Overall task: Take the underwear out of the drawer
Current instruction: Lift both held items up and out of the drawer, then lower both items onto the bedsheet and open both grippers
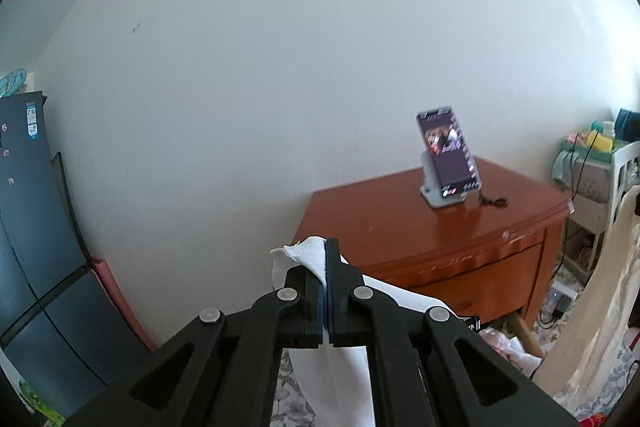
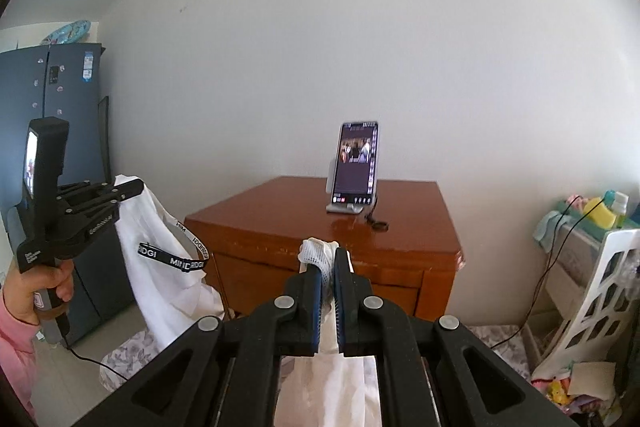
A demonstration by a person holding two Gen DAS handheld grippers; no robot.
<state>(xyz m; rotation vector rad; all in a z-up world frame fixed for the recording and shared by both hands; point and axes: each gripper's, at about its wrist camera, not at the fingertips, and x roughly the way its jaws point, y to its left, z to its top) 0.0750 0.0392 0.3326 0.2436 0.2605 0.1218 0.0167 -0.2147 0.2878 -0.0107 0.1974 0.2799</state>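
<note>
A white pair of underwear hangs stretched between both grippers, in the air in front of the wooden nightstand. My left gripper is shut on one edge of it, and the cloth drapes down below the fingers. In the right wrist view my right gripper is shut on a netted white edge of the underwear. To its left, a hand holds the left gripper, also shut on the cloth. A black lettered waistband sags between them. The nightstand's drawer front lies behind the fingers.
A phone stands lit on a stand on the nightstand against the white wall. A dark fridge stands at the left. A white plastic rack and a cluttered shelf with cables are at the right. Patterned fabric lies below.
</note>
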